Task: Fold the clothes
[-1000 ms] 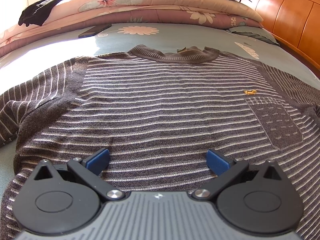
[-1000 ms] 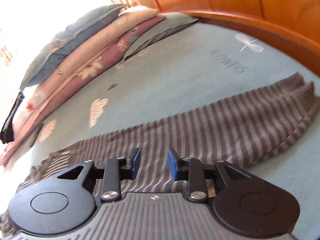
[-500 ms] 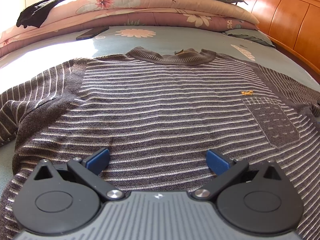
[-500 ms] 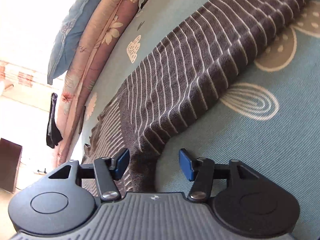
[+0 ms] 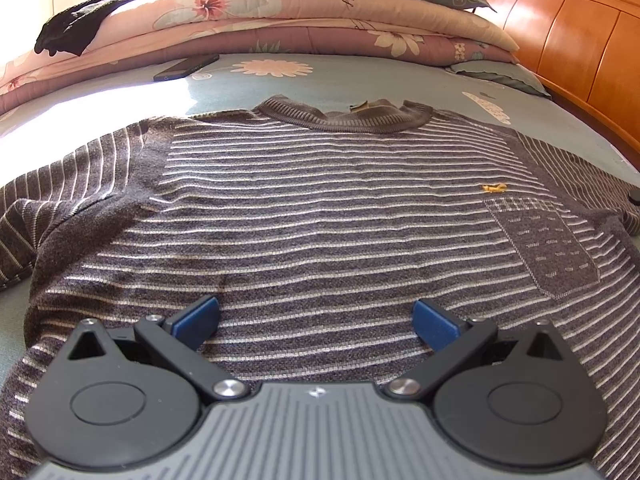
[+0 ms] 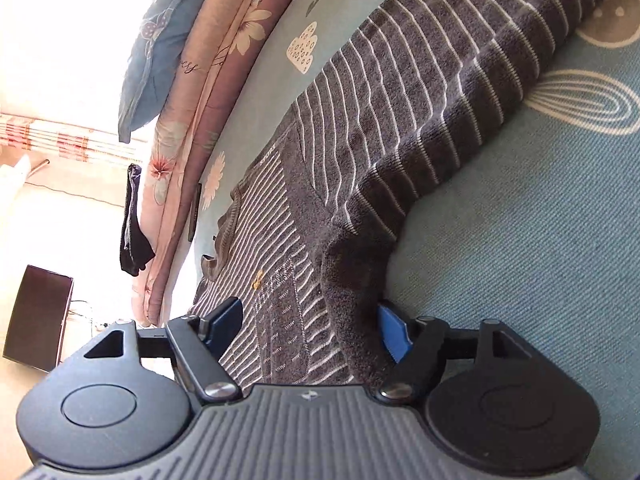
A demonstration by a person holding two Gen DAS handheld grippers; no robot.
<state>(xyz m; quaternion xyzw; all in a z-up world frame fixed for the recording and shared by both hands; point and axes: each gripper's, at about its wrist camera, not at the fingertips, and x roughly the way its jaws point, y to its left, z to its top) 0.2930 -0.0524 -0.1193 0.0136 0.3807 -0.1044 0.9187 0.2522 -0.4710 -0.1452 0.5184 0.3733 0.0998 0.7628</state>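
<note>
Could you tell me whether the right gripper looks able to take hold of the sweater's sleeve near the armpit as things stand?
Probably yes: the right gripper is open, its fingers straddle the sweater where the sleeve meets the body, and nothing lies between them.

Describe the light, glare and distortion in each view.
Left wrist: hard sunlight blows out the sheet at left; the sweater stays sharp, and fisheye bows its stripes. Right wrist: the view is rolled sideways, the window area at upper left is washed white, the sleeve is crisp, and the bedding curves.
</note>
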